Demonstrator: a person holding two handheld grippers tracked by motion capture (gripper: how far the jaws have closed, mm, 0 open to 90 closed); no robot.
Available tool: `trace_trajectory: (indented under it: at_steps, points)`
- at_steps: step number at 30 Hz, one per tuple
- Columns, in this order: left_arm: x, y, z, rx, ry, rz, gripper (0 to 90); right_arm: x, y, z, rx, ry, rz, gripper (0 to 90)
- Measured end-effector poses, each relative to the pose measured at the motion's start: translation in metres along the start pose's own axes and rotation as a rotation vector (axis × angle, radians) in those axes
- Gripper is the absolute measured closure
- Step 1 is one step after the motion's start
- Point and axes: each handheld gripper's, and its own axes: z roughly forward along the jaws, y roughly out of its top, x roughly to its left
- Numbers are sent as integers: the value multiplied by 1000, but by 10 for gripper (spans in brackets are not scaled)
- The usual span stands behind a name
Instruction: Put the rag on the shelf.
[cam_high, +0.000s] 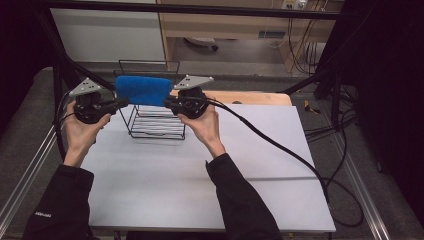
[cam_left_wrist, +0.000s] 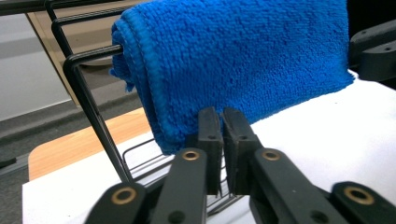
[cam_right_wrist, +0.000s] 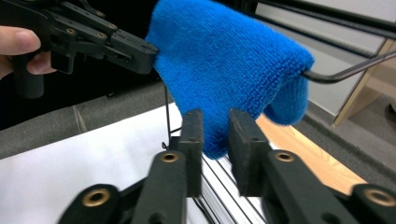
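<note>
Blue cloth (cam_high: 143, 90) hangs folded over the top bar of a black wire rack (cam_high: 155, 125), which stands on the white table (cam_high: 200, 175) toward its far-left part. Cloth drapes down both sides of the bar; in the left gripper view a bent rack rod pokes into the fold at the cloth's upper left.

Left gripper (cam_high: 121, 102) sits at the cloth's left end, held in the person's left hand (cam_high: 80, 131). From its own cam (cam_left_wrist: 223, 128) the jaws are nearly together w/ just a thin slit between the pads, nothing visibly caught in it. Cloth's lower edge hangs right behind/above the tips; can't tell if it touches them. In the right gripper view, though, that gripper's tip meets the cloth's edge (cam_right_wrist: 154, 51).

Right gripper (cam_high: 167, 104) is at the cloth's right end, in the right hand (cam_high: 206, 125). Own cam (cam_right_wrist: 215, 135): jaws narrow but w/ a clear gap, wider than the left's. Cloth's bottom corner hangs just beyond that gap, pads not pressing on it.

Both grippers point inward at the cloth from opposite ends, approx level w/ the rack's top.
</note>
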Motion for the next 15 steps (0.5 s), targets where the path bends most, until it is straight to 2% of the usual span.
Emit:
trace_trajectory:
  at_steps: [3,8,15]
  points:
    - [-2,-2,-4,10,1,1,772,1,1,-8,-1,3,-5,666]
    - [-8,-9,-11,26,-12,-2,631,-3,1,-27,-5,-13,22,529]
    - [-23,-26,-12,65,-26,14,440,-12,-11,-54,13,-26,54,343]
